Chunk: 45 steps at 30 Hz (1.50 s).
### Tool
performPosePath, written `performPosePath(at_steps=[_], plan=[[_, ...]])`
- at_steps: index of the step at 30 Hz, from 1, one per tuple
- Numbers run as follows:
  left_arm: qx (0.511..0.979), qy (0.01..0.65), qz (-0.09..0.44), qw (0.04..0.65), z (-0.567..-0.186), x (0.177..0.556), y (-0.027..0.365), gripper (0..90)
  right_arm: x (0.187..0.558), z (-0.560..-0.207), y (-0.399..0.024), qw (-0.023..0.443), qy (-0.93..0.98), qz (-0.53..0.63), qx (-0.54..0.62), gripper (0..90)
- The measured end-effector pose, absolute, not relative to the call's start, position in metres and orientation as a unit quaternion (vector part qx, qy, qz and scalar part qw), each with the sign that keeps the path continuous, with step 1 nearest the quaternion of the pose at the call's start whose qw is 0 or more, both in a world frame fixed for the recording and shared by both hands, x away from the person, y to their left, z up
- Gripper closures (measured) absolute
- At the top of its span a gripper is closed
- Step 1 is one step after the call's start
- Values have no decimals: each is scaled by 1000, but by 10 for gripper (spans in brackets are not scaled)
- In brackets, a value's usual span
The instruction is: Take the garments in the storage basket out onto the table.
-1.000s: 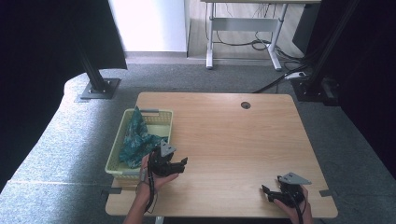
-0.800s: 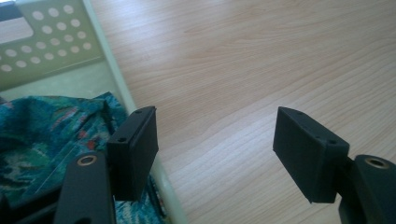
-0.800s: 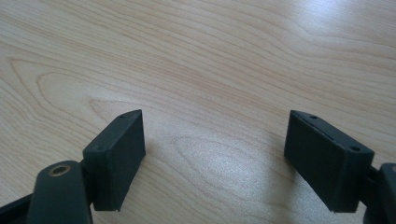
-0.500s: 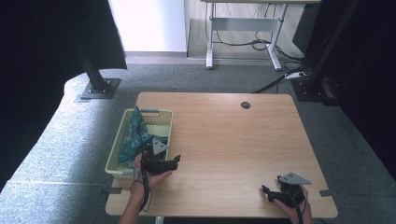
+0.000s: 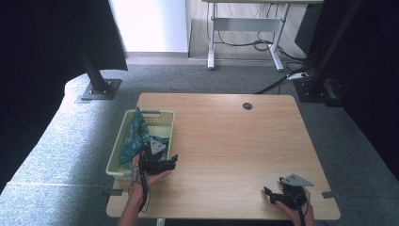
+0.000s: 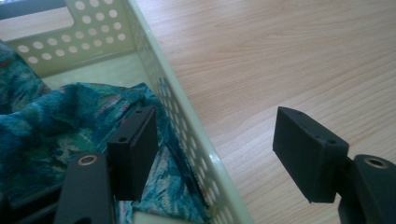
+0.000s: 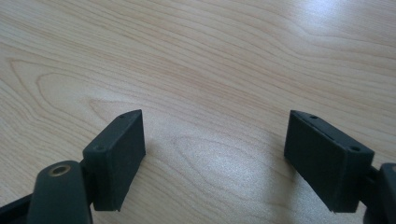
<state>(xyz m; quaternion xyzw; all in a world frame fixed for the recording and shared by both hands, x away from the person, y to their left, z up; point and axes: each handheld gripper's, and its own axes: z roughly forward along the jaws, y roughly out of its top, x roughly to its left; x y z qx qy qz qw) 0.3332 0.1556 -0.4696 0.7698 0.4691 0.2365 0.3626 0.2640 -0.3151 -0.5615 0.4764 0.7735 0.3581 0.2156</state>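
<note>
A pale yellow perforated basket [image 5: 167, 123] stands at the table's left edge and holds a crumpled teal patterned cloth [image 5: 135, 135]. My left gripper [image 5: 163, 163] hangs open at the basket's near right corner. In the left gripper view its jaws straddle the basket wall [image 6: 183, 117]: one jaw is over the cloth [image 6: 51, 126] inside, the other over the bare table outside, and nothing is held in the left gripper [image 6: 217, 142]. My right gripper [image 5: 274, 196] rests open near the table's front right edge. The right gripper [image 7: 215, 156] has plain wood between its jaws.
The wooden table [image 5: 235, 141] has a round cable hole [image 5: 247, 106] at its far edge. Another desk frame [image 5: 244, 33] and floor cables [image 5: 282, 82] lie beyond. Dark curtains hang at both sides.
My left gripper has shifted a little left toward the basket, its jaws now straddling the right wall. The right gripper has stayed put.
</note>
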Motion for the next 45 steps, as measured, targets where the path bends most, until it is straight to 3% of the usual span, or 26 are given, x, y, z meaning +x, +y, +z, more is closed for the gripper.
performPosePath(at_steps=[45], plan=[[741, 509, 243, 365, -463, 342, 195, 307, 263, -562, -315, 218, 771, 359, 478, 195]])
